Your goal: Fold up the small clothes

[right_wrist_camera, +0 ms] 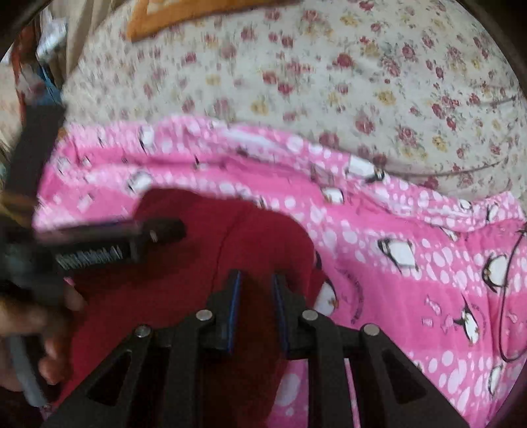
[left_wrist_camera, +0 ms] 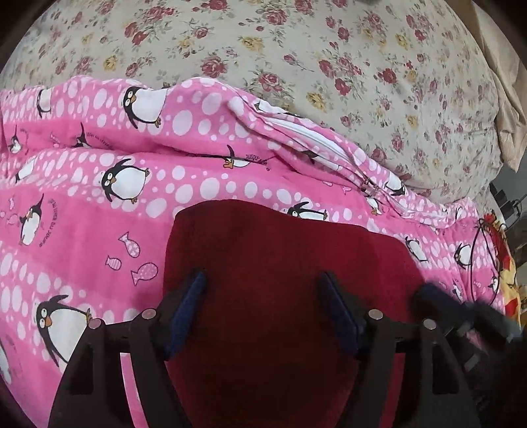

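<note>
Dark red garment [left_wrist_camera: 283, 270] lies flat on the pink penguin-print blanket [left_wrist_camera: 98, 197], which is spread over the floral bedsheet [left_wrist_camera: 329, 49]. Left tongs [left_wrist_camera: 262, 289] hover over the garment with jaws spread wide, nothing between them. Right tongs [right_wrist_camera: 255, 286] sit above the garment's edge at about 3 o'clock of the cloth, jaws only narrowly parted; right view is motion-blurred, so cannot tell whether any cloth is pinched. The left tongs and the hand [right_wrist_camera: 36, 326] holding them show at 9 o'clock in the right view. Orange cushion [right_wrist_camera: 184, 16] at 11 o'clock on the bed.
</note>
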